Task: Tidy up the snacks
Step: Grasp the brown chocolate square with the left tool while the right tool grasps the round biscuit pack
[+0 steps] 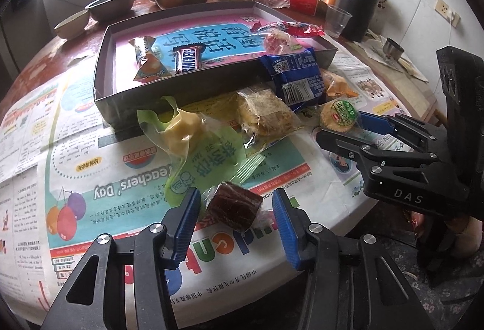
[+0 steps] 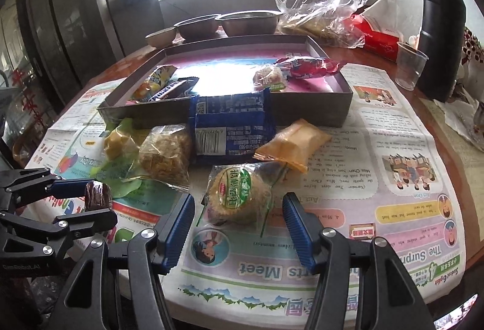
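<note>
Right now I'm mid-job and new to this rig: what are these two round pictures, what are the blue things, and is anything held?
Each picture comes from a camera on a handheld gripper, looking forward along its two blue-padded fingers. The left wrist view shows the left gripper open around a dark brown wrapped block lying on the newspaper; the pads do not press it. The right wrist view shows the right gripper open around a round green-labelled biscuit pack, also resting on the paper. Nothing is lifted. Behind lie a blue packet, an orange packet and a shallow box already holding a few snacks, including a Snickers bar.
</note>
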`<state>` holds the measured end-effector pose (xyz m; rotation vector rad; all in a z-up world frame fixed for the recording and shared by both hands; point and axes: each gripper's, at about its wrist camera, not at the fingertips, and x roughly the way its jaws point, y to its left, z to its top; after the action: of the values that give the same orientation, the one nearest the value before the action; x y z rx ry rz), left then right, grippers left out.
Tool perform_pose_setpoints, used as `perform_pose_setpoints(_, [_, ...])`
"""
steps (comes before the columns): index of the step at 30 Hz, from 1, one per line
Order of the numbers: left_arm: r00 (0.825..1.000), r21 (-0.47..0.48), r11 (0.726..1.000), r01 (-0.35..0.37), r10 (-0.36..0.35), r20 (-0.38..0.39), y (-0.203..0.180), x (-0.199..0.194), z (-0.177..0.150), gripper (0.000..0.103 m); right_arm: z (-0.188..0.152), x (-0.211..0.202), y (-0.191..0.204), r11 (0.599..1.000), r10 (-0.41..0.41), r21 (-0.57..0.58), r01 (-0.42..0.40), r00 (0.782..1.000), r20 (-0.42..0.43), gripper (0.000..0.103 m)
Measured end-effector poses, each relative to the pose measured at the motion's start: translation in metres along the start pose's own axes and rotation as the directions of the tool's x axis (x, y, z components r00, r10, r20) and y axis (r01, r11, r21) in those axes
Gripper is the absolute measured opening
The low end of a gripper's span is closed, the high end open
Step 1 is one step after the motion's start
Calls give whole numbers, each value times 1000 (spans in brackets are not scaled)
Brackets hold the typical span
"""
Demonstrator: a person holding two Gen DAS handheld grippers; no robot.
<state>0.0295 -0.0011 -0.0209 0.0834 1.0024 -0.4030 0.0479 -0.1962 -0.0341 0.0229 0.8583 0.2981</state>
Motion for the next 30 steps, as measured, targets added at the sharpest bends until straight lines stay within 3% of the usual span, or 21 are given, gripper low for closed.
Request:
perform_pose_setpoints(11, [1000, 11, 1000, -6, 6, 5, -3, 2, 1, 51, 0, 6, 11, 998, -23, -50, 25, 999, 24, 60])
perform_pose_setpoints(14, [1000, 17, 1000, -21, 21, 8, -3, 2, 1, 43, -1, 6, 12, 997, -36, -71, 39, 999, 34, 51])
perform_pose_setpoints(18, [1000, 24, 999, -29, 29, 8, -4, 2, 0, 38, -2, 3, 10, 997, -22, -69, 25, 999, 39, 45])
perform_pose_setpoints(22, [1000, 29, 999, -30, 30, 7, -5, 0, 0, 38, -3, 1, 8, 998, 25, -57, -24, 999, 26, 44])
perform_pose_setpoints(30, [998, 9, 999, -36, 36, 46, -3, -14, 2, 38, 1, -13, 8, 998, 48, -41, -46, 997, 56, 44])
